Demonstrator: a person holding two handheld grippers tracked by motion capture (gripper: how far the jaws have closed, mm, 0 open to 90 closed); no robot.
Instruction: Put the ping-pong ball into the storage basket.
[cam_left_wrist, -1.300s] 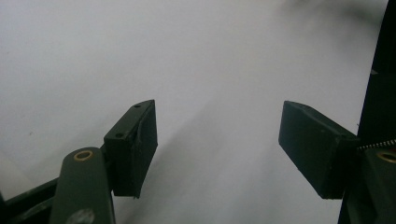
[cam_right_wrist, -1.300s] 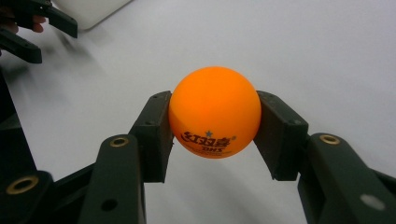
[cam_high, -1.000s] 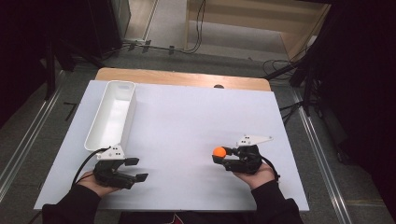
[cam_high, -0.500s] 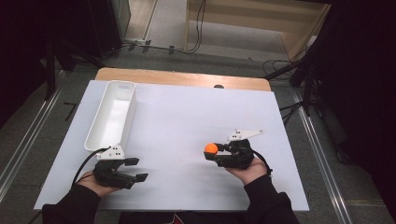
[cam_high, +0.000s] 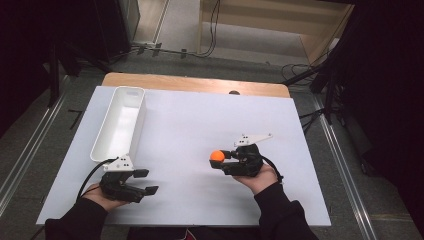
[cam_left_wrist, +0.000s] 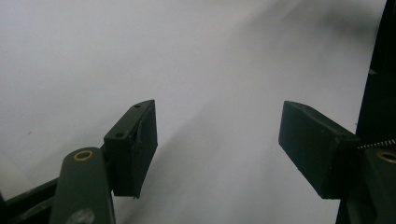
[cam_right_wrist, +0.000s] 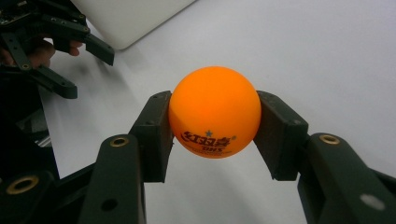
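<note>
High view: we hold the right gripper (cam_high: 218, 161) over the white table (cam_high: 200, 125), right of centre, its jaws closed on an orange ball (cam_high: 217, 156). Our left gripper (cam_high: 146, 182) sits near the table's front left, jaws spread wide and gripping nothing, just beside the near end of a white tray (cam_high: 120, 125).

We wear black long sleeves (cam_high: 280, 210). Our matte black two-jaw left tongs (cam_high: 145, 182) and right tongs (cam_high: 220, 160) carry brass-ringed pivots (cam_right_wrist: 119, 141), grey three-cornered plates (cam_high: 254, 138) and trailing black cables (cam_high: 90, 172).
</note>
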